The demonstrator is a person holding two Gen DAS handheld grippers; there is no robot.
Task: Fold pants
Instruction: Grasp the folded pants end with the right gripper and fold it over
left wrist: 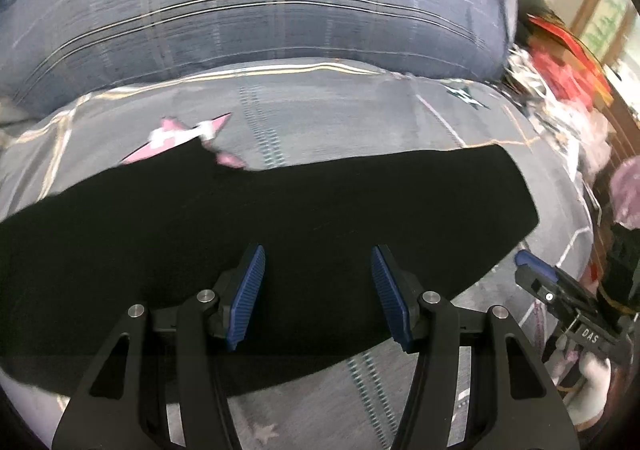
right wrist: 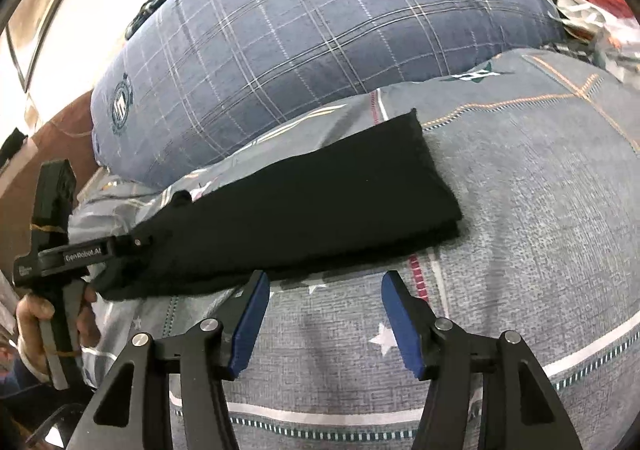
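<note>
The black pants (right wrist: 304, 205) are seen lying folded into a long strip on the grey bed cover (right wrist: 520, 234), across the middle of both views. Both tongs are held apart with nothing gripped: the left tongs (left wrist: 318, 292) over the pants, the right tongs (right wrist: 324, 314) just below the strip's lower edge. A loose fold could be pulled crooked if only the top layer is pinched. The plaid pillow (right wrist: 320, 29) fills the upper frame, so little room is left there. More open cover is seen at the lower right.
</note>
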